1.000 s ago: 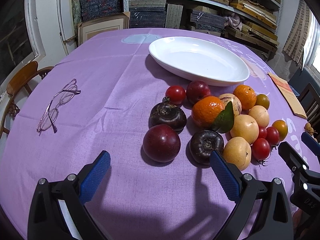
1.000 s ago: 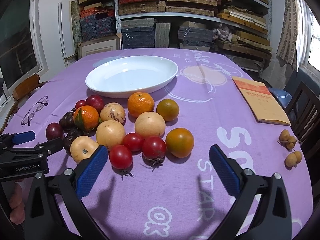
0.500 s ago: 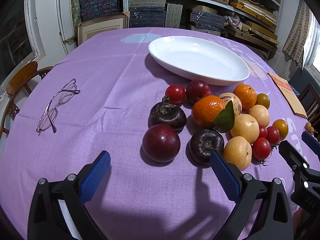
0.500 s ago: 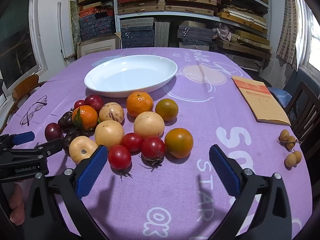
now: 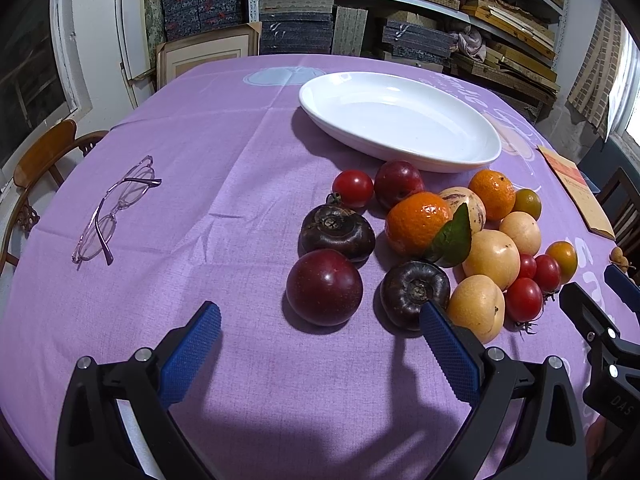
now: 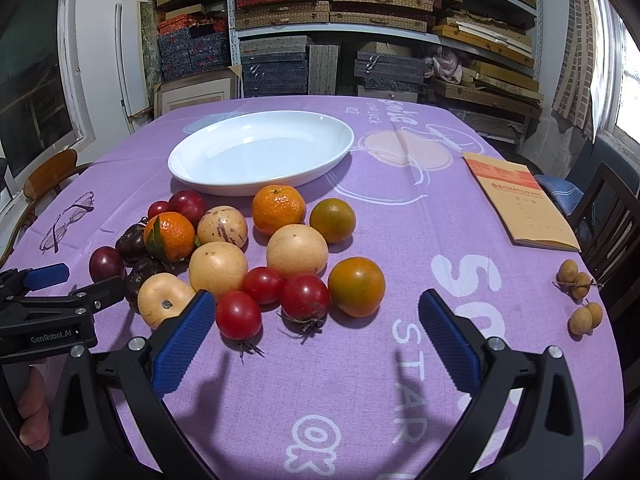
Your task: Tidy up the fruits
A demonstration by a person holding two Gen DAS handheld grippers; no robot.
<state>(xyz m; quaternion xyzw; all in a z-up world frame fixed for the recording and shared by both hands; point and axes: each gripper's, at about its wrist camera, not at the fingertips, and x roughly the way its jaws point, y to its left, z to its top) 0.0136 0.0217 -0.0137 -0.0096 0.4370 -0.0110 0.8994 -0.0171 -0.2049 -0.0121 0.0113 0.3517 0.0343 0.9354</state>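
A pile of fruit lies on the purple cloth in front of an empty white oval plate (image 5: 400, 120) (image 6: 260, 152). In the left wrist view my left gripper (image 5: 320, 320) is open and empty, just short of a dark red plum (image 5: 324, 287) and a dark mangosteen (image 5: 414, 290). In the right wrist view my right gripper (image 6: 314, 308) is open and empty, with red tomatoes (image 6: 239, 315) and a green-orange tomato (image 6: 356, 286) just ahead of it. Oranges (image 6: 279, 209) and pale yellow fruits (image 6: 297, 250) lie behind.
Glasses (image 5: 114, 210) lie on the cloth at the left. A brown booklet (image 6: 520, 200) and small longans (image 6: 576, 280) lie at the right. Wooden chairs stand at both table sides. Shelves with boxes fill the back wall.
Both grippers have moved slightly forward toward the fruit; the fruits sit a little nearer in both views. Nothing was taken hold of.
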